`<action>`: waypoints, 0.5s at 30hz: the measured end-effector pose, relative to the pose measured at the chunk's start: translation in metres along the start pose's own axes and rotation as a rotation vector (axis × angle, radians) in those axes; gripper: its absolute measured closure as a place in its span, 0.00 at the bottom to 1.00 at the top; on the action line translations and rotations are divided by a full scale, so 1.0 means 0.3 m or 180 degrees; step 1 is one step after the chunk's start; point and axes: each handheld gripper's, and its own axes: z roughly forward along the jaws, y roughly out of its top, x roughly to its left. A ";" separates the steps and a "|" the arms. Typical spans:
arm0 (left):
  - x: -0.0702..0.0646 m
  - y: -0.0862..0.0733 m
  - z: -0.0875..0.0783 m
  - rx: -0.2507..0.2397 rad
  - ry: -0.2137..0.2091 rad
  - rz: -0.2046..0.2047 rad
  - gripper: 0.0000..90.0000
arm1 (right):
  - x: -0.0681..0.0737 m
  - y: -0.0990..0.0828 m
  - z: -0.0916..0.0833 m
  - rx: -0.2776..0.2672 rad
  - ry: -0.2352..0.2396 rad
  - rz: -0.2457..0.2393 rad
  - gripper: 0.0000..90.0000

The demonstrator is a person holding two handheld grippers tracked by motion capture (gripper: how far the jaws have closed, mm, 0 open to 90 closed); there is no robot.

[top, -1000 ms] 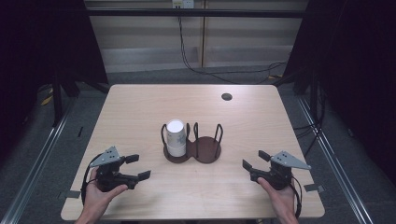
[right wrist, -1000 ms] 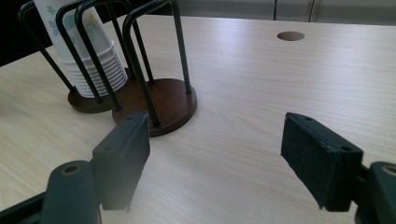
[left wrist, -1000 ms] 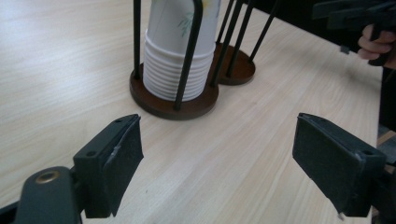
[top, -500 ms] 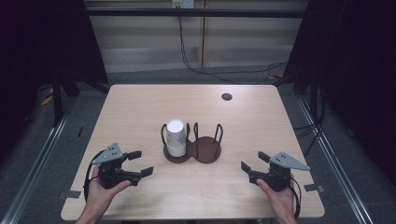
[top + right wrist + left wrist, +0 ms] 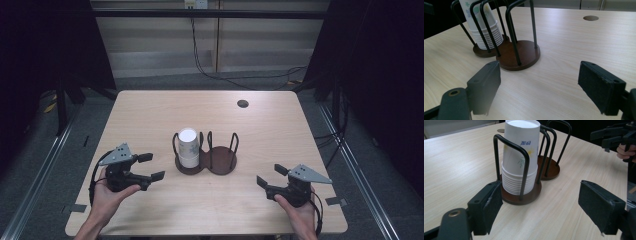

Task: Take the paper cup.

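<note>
Holding: nothing; left tongs (image 5: 150, 167) and right tongs (image 5: 270, 176) both spread, the left just narrowing, the right just widening.
Cup stack (image 5: 188, 147): untouched in holder (image 5: 221, 161), left bay.
Right bay: vacant.
Progress: judged at outset.

— What carries everything?
— A pale wooden table (image 5: 150, 115), with a round hole (image 5: 243, 103) far right.
— And on it?
— A dark two-ring cup holder (image 5: 220, 161) at the centre.

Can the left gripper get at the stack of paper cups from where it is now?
Probably yes: the left gripper is open with bare table between it and the cup stack, though the holder's wire loops flank the cups.
</note>
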 end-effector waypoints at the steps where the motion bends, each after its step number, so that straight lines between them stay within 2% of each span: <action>1: 0.005 0.005 -0.003 -0.0025 -0.0032 0.0002 0.22 | 0.002 0.001 0.002 0.0005 0.0013 -0.0008 0.20; 5: 0.011 0.030 -0.001 -0.0034 -0.0084 0.0006 0.24 | 0.012 -0.002 0.014 0.0071 0.0035 -0.0037 0.20; 11: -0.007 0.094 0.021 0.0054 -0.0149 0.0176 0.23 | 0.012 -0.002 0.008 0.0061 0.0065 -0.0028 0.20; 15: -0.012 0.127 0.045 0.0091 -0.0166 0.0199 0.23 | 0.009 -0.003 0.010 0.0079 0.0099 -0.0026 0.20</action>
